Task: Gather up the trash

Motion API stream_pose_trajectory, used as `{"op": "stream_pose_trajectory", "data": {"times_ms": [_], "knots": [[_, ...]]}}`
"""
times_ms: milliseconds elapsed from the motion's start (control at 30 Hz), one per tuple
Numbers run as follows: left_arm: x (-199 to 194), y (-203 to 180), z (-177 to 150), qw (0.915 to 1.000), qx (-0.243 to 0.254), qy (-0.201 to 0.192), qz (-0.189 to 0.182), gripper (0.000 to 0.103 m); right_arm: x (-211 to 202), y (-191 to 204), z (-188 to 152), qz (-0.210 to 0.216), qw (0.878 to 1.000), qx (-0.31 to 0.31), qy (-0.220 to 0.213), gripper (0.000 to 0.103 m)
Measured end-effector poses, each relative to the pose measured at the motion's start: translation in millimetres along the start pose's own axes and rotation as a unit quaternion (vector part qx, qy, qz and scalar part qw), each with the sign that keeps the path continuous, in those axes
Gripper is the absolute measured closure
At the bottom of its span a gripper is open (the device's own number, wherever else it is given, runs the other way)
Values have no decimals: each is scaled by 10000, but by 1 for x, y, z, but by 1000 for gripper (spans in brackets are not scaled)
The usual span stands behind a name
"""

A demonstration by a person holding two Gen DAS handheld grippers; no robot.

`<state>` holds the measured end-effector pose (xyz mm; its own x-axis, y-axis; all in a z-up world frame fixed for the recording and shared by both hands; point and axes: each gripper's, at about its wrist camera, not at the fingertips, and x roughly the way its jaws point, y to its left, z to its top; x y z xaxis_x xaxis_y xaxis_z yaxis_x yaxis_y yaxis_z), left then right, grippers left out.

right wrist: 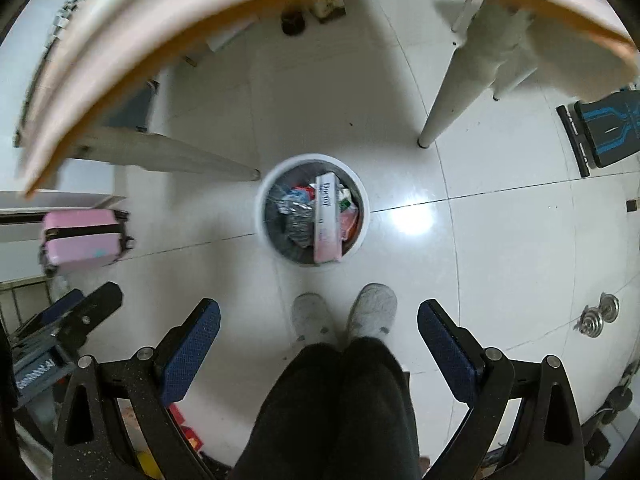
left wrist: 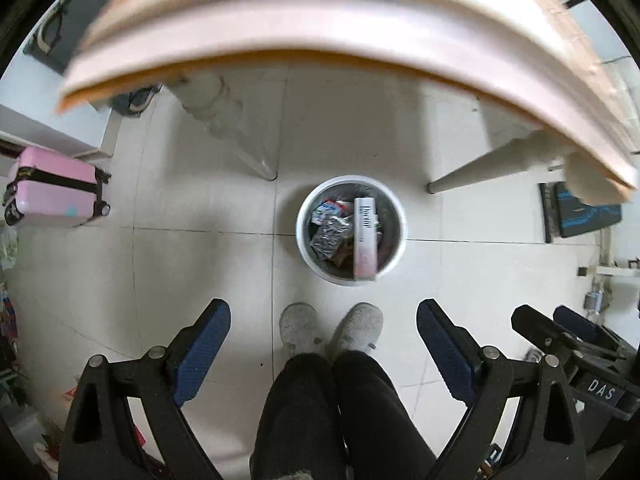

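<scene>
A white round trash bin (left wrist: pixel 305 240) stands on the tiled floor below the table edge; it also shows in the right wrist view (right wrist: pixel 262 224). It holds a long white and pink box (left wrist: pixel 366 238) (right wrist: pixel 328 220), a silver foil wrapper (left wrist: pixel 330 236) (right wrist: pixel 300 226) and other wrappers. My left gripper (left wrist: pixel 323 326) is open and empty, high above the floor, pointing down. My right gripper (right wrist: pixel 319 326) is open and empty too, beside it; it shows at the right of the left wrist view (left wrist: pixel 560 324).
The pale table edge (left wrist: pixel 320 36) (right wrist: pixel 200 12) curves across the top, with white table legs (left wrist: pixel 480 172) (right wrist: pixel 452 96). A pink suitcase (left wrist: pixel 56 194) (right wrist: pixel 82 240) lies at the left. The person's slippered feet (left wrist: pixel 332 328) (right wrist: pixel 344 314) stand near the bin. A black and blue object (right wrist: pixel 604 136) is at the right.
</scene>
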<state>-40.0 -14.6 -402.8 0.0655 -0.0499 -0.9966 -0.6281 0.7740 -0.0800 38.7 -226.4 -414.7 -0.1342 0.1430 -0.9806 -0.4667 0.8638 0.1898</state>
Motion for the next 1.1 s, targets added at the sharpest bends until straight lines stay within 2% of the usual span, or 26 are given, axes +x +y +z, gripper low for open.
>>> {"op": "stream_pose_trajectory", "data": {"times_ms": [267,433,567,867,1100], "knots": [[-114,-13,-21,9982,239,-346,-421,8,-150,13,-38,431,9983,-280,-279,3],[-177,-15,-33,9950,300,-597,-742,8,-217,19,-61,659,9961,-472,-343,3],[-212,-16,-43,9921,318,-759,-950,8,-265,24,-78,897,9935,-542,-449,3],[-268,-10,-64,9853,296,-981,-1366,8,-329,34,-114,1354,9871,-602,-604,3],[-288,-9,-74,9813,337,-1089,-1553,8,-350,41,-126,1431,9847,-700,-702,3]]}}
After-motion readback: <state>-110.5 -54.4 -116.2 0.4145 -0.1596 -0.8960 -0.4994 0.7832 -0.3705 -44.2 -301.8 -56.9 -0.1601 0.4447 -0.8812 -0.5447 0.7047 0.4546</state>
